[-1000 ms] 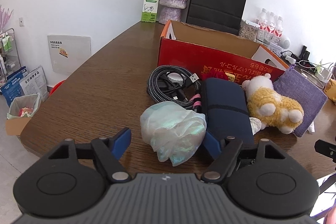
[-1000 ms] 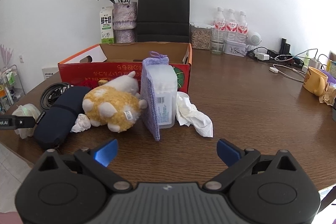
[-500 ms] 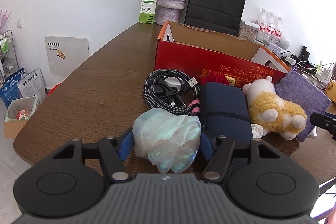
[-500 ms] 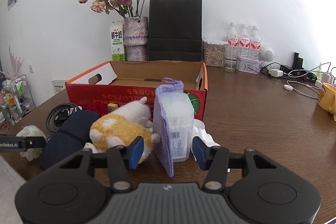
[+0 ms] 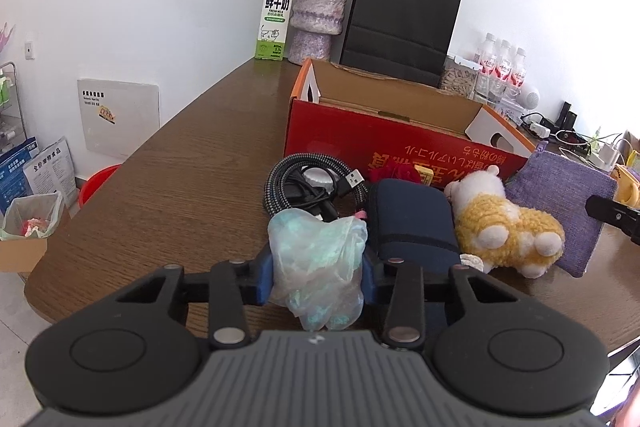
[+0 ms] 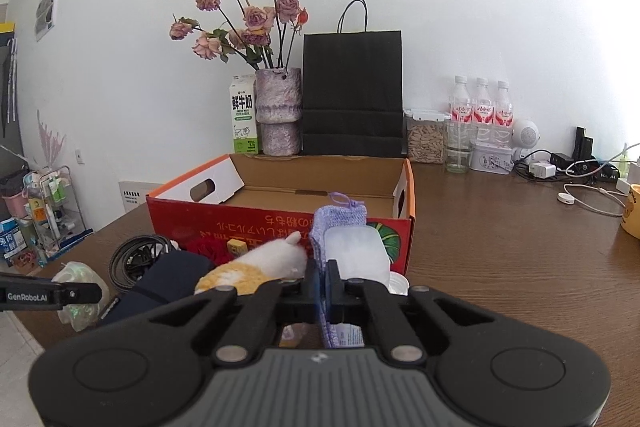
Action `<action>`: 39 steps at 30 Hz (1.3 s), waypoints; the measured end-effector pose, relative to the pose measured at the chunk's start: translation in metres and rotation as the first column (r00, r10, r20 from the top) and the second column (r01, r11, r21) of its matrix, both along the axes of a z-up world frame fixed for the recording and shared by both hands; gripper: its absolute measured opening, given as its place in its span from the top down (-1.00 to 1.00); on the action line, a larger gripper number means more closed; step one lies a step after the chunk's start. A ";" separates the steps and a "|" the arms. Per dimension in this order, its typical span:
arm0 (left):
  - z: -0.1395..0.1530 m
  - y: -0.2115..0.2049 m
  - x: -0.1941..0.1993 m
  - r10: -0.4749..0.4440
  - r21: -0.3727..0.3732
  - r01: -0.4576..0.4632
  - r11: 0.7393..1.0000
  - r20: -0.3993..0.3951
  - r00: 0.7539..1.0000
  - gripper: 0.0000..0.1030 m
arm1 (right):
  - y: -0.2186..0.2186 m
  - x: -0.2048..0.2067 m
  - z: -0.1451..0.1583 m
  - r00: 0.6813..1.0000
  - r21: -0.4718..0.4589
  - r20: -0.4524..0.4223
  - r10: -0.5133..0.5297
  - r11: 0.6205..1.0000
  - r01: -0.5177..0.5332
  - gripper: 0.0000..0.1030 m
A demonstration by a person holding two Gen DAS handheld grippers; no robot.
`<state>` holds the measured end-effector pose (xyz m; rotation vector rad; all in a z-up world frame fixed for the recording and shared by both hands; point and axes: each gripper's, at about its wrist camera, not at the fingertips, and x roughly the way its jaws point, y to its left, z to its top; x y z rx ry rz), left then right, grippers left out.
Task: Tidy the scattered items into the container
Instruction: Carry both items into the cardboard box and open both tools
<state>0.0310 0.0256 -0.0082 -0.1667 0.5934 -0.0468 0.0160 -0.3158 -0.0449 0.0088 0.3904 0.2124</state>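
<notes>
- Left gripper (image 5: 318,277): jaws have just been closing; blue pads now press both sides of a crumpled plastic bag (image 5: 318,259), which bulges above and below them. Bag's underside hidden by the gripper body; cannot tell if it is off the table (image 5: 180,187).
- Right gripper (image 6: 323,291): jaws have just been closing, now drawn almost together on the edge of the purple pouch (image 6: 340,223). Pouch stands upright, a clear plastic pack against its right face; its lower part is lost behind the fingers.
- Box (image 5: 400,139), red card, open top, stands just behind the clutter. Only part of its bare floor shows in the right view; the near wall cuts off the rest.
- Cable coil (image 5: 312,183) lies in front of the box, partly behind the bag.
- Dark blue case (image 5: 412,223) lies beside the bag, its near end hidden by the left gripper.
- Plush toy (image 5: 508,227), yellow and white, lies between case and pouch; in the right view only its back and one ear clear the gripper.
- Something red and a small yellow piece sit against the box wall, too covered to name.
- White tissue (image 6: 398,283) just right of the pouch, mostly hidden.
- Vase, milk carton, black paper bag and bottles stand behind the box.
</notes>
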 end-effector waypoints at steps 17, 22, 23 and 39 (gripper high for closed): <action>0.064 -0.025 0.031 -0.087 -0.001 0.089 0.996 0.190 0.978 0.22 | 0.000 0.030 0.067 0.978 0.027 0.204 0.051 0.998 -0.058 0.97; 0.088 -0.035 0.060 -0.106 0.004 0.108 0.994 0.231 0.967 0.22 | 0.001 0.066 0.094 0.971 0.050 0.230 0.066 0.996 -0.079 0.97; 0.093 -0.036 0.068 -0.111 0.004 0.113 0.994 0.239 0.965 0.22 | 0.002 0.076 0.099 0.971 0.059 0.227 0.071 0.994 -0.087 0.97; 0.072 -0.059 0.237 -0.106 -0.005 0.106 0.994 0.006 0.994 0.19 | 0.024 0.268 0.071 0.973 0.159 -0.160 0.169 0.977 -0.144 0.97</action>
